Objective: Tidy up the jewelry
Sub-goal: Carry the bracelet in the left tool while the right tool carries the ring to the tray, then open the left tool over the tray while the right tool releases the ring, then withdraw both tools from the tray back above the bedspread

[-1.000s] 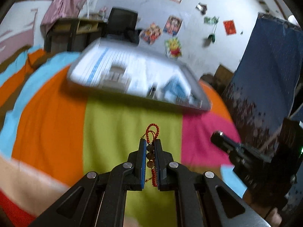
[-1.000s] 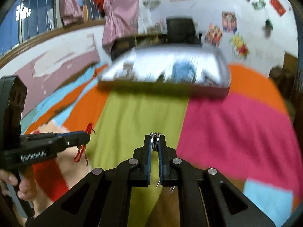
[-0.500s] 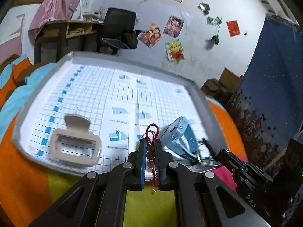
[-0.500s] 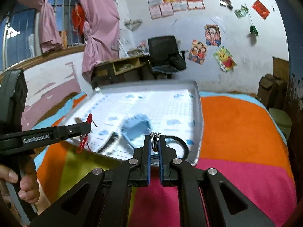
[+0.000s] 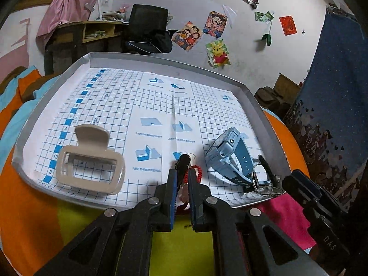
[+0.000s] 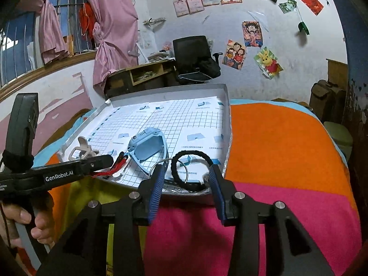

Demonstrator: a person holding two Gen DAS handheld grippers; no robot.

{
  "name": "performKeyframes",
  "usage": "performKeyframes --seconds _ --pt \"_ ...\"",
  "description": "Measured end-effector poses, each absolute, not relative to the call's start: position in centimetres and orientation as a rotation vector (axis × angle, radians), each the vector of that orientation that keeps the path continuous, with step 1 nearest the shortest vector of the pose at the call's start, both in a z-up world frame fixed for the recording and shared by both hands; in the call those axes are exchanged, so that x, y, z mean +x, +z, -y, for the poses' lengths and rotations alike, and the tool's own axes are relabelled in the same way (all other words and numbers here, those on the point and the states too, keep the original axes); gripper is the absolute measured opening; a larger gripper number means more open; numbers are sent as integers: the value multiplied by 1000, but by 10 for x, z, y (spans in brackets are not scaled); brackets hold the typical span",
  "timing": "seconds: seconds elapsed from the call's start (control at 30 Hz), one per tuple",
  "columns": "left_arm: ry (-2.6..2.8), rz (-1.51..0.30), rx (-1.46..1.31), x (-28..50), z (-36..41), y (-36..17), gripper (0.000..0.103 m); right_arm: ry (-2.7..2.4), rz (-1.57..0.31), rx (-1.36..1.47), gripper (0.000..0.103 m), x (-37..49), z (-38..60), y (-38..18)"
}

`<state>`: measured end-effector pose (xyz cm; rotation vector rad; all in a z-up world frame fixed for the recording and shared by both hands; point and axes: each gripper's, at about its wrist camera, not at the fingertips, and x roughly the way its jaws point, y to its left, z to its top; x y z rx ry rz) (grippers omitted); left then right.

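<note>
Right gripper (image 6: pixel 185 179) jaws just opened, thin silver rings (image 6: pixel 169 170) released at shallow grey tray (image 6: pixel 226 96) 5 o'clock corner. Left gripper (image 5: pixel 182 179) clamped red beaded cord bracelet (image 5: pixel 197 172), poised for deposit at 6 o'clock edge.

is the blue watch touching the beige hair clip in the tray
Apart. The left wrist view shows the blue watch and the beige hair clip at opposite sides of the tray, with bare grid paper between them.
</note>
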<state>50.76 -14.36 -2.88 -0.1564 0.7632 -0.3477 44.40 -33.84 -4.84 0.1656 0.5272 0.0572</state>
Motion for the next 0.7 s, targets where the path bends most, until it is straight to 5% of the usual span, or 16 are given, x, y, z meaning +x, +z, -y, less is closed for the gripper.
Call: performKeyframes --seconds 0.17,0.23,0.37,0.53,0.7 --pt "-349 -729 -166 493 138 -18 37 48 -504 166 50 434 341 -44" --pt "-343 -702 -177 482 133 -10 58 41 -485 163 53 427 342 -40" --pt "-332 -641 -192 457 124 5 70 31 -439 158 66 407 344 -28" --pt "-281 -521 -202 410 109 25 100 29 -371 145 79 374 341 -7" --pt "-216 -431 -203 351 89 40 103 16 -302 138 91 333 334 16"
